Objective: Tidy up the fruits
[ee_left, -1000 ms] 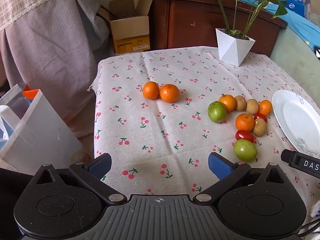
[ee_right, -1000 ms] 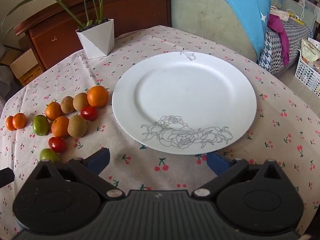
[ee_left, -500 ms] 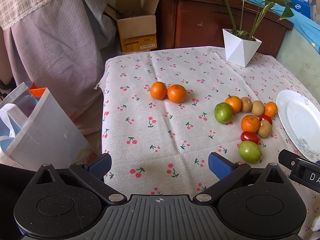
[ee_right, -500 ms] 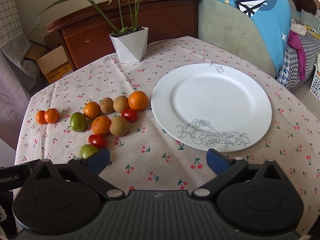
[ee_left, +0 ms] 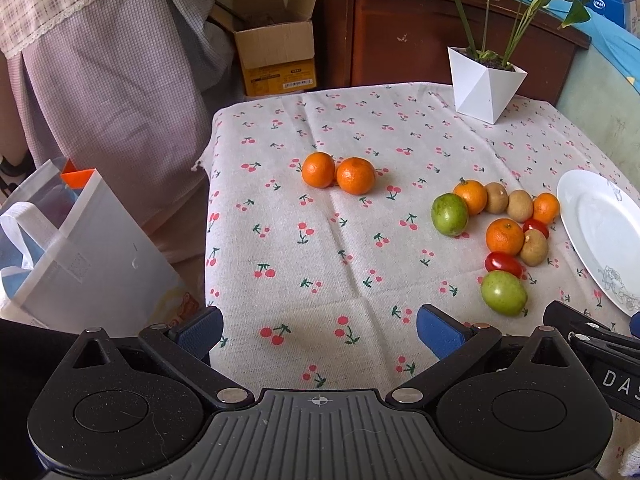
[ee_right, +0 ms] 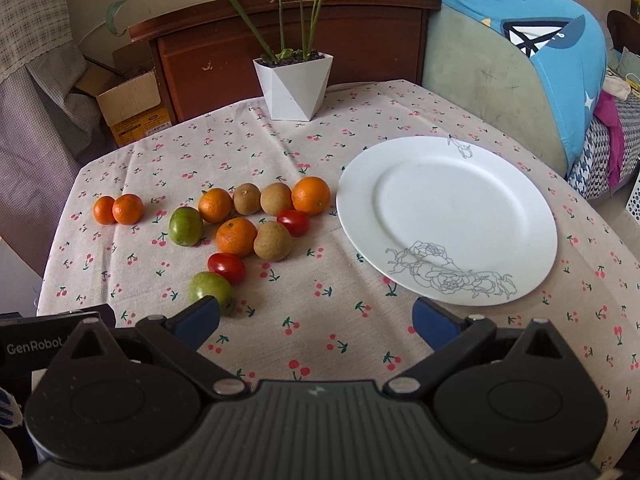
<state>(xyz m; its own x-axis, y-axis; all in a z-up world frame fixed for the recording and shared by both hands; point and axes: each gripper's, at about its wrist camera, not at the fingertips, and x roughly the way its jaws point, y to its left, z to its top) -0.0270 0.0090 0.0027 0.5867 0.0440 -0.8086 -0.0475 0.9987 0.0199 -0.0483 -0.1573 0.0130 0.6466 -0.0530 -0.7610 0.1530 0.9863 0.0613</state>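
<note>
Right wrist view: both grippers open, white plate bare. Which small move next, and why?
Probably ease the right gripper forward-left and down around the nearest green round fruit. It lies by the left finger, while the white floral-print plate holds nothing.

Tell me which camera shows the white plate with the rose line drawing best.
The right wrist view: the whole round white plate with the grey rose line drawing lies in full sight, empty, right of the fruit cluster. The left wrist view catches only its left part, cut by the frame edge, with a bit of the drawing showing.
</note>
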